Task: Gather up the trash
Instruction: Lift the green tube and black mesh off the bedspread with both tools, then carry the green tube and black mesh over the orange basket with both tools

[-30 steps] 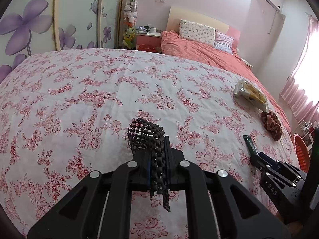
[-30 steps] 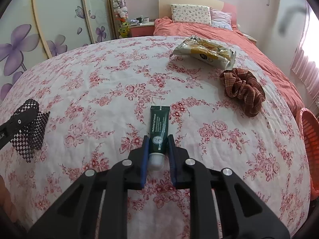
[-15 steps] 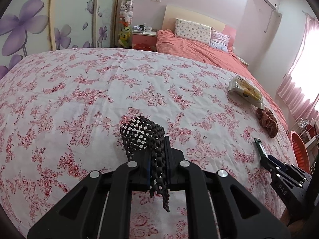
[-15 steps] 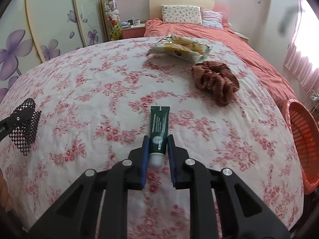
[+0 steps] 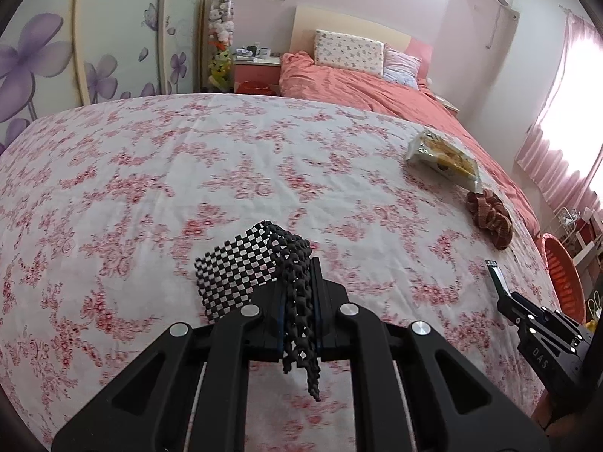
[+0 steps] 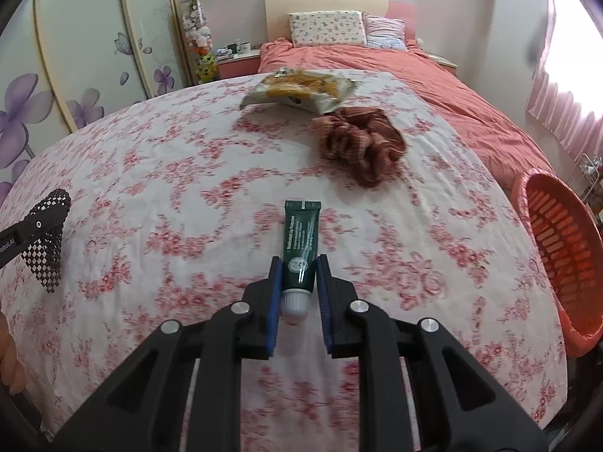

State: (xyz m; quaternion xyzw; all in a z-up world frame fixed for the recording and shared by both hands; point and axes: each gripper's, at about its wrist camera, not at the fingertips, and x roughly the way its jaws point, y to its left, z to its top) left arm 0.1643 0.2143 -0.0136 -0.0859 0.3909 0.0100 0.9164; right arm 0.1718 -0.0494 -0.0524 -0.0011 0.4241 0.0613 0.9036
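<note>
The left claw is clamped on a black-and-white checkered mesh piece, held above the bed's white sheet with pink flowers. The right claw is clamped on a dark green squeeze tube with a white cap, also held over the sheet. Farther along the bed lie a crinkled yellow-and-white snack wrapper and, just beside it, a brown ruffled fabric scrunchie. An orange slatted plastic basket stands off the bed's right edge.
</note>
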